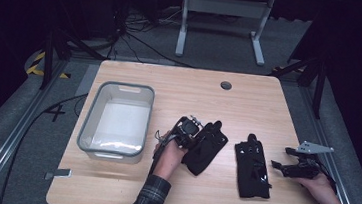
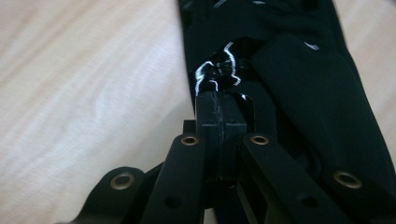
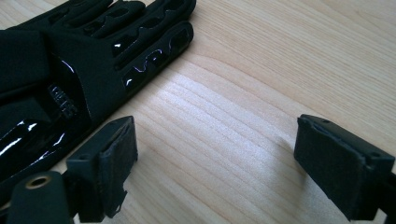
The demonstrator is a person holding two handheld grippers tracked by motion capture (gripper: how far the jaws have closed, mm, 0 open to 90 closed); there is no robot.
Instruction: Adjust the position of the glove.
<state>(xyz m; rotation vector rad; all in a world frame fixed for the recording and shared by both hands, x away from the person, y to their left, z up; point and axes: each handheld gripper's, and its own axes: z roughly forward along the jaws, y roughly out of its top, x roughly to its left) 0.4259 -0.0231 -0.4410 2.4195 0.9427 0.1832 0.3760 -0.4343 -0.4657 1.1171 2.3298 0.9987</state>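
Note:
Two black gloves lie on the wooden table [image 1: 180, 89]. Near the middle, the left glove [image 1: 208, 146] [image 2: 299, 79] lies at a slant. My left gripper [image 1: 197, 138] [image 2: 217, 100] has its jaws together, pinching a crumpled shiny patch at that glove's edge. Flat on the table to the right is the second glove [image 1: 252, 166] [image 3: 79, 60], fingers pointing away from me. My right gripper [image 1: 282, 159] [image 3: 215, 172] hovers low just right of it, jaws wide apart over bare wood and nothing between them.
A grey plastic bin [image 1: 89, 111] with nothing in it stands at the table's left. There is a round cable hole [image 1: 226, 85] near the far edge. Beyond the table, a desk frame [image 1: 222, 15] and cables lie on the floor.

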